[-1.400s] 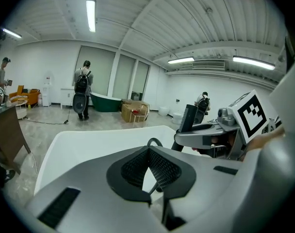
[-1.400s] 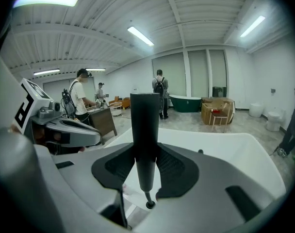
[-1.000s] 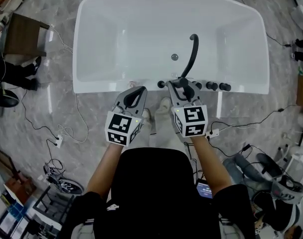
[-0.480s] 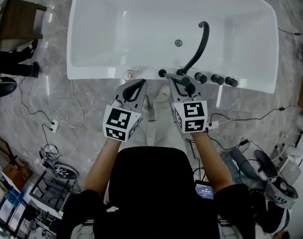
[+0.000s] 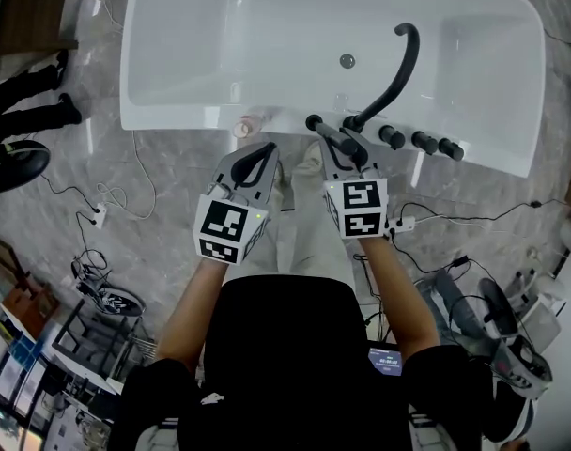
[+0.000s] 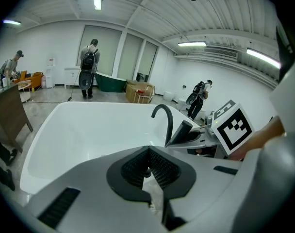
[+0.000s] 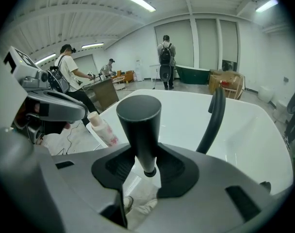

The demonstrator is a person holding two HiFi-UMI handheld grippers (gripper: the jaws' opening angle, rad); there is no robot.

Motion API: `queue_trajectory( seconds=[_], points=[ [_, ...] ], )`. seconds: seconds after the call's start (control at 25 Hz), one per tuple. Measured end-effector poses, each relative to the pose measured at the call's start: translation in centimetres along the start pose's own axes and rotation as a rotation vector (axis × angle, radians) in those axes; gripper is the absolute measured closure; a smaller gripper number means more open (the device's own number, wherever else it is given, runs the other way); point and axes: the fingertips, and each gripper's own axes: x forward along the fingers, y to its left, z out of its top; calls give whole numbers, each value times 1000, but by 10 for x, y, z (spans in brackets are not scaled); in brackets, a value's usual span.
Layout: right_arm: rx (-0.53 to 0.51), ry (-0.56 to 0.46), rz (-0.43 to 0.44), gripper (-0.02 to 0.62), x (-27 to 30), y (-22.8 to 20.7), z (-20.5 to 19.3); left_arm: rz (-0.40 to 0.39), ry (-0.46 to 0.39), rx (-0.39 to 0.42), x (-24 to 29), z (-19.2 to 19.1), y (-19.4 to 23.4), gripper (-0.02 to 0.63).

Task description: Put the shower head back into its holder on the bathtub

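Observation:
The white bathtub lies ahead of me, with a black curved spout and a row of black knobs on its near rim. My right gripper is shut on the black shower head, which hovers at the rim just left of the knobs. In the right gripper view the shower head stands up between the pads, with the spout behind it. My left gripper is shut and empty beside the right one, below the rim; its tips meet.
A small pink-patterned bottle stands on the tub rim left of the shower head, also seen as the bottle. Cables and a power strip lie on the marble floor. A dark chair stands far left. People stand in the background.
Both grippers have sunk toward the tub's near rim, the right one carrying the shower head down beside the knobs. The jaws look the same.

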Motion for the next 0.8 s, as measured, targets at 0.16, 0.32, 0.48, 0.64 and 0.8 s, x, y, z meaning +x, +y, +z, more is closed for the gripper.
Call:
queue_trajectory(
  seconds=[0.16,0.32,0.48,0.64,0.8],
  points=[
    [-20,32,11,449,19,1,-13,5,18,-11,4,-14,9,592],
    [-29,59,12,449,34,0,-23,20,5,27,3,-19,17,592],
    [-68,66,7,449,46,6,-28,27,17,14,2,-32,22,592],
    [-85,73,14,449,55,13,-34,30,35,8,3,-45,24,592],
    [-90,82,14,449,63,14,-42,29,43,6,7,-53,25,592]
  ],
)
